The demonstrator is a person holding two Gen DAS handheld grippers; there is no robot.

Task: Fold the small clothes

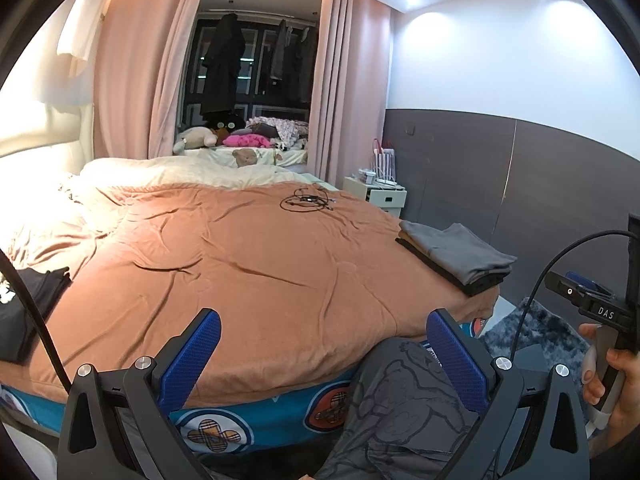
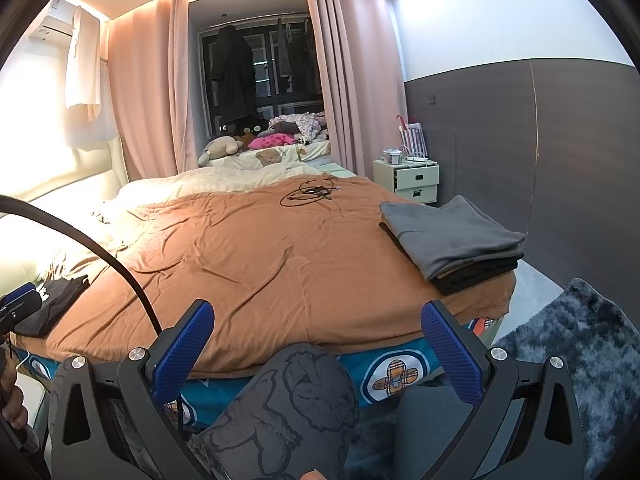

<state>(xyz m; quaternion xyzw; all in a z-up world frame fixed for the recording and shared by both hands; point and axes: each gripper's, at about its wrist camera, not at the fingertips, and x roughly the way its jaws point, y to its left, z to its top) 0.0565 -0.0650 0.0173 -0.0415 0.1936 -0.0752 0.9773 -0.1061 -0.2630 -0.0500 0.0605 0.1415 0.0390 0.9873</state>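
A stack of folded clothes (image 1: pixel 460 256) (image 2: pixel 456 236), grey on top and black beneath, rests on the right corner of the bed. A dark, loosely laid garment (image 1: pixel 28 304) (image 2: pixel 56 300) lies at the bed's left edge. My left gripper (image 1: pixel 324 328) is open above the foot of the bed, holding nothing. My right gripper (image 2: pixel 318 320) is also open and empty, aimed over the same brown blanket (image 1: pixel 240 264) (image 2: pixel 256 256). The right gripper's body and the hand holding it (image 1: pixel 608 364) show at the right of the left wrist view.
A tangle of black cable (image 1: pixel 306 200) (image 2: pixel 310 194) lies on the far part of the blanket. A white nightstand (image 2: pixel 414 180) stands right of the bed, a shaggy grey rug (image 2: pixel 580 360) on the floor. The person's patterned trouser leg (image 2: pixel 288 404) is below the grippers.
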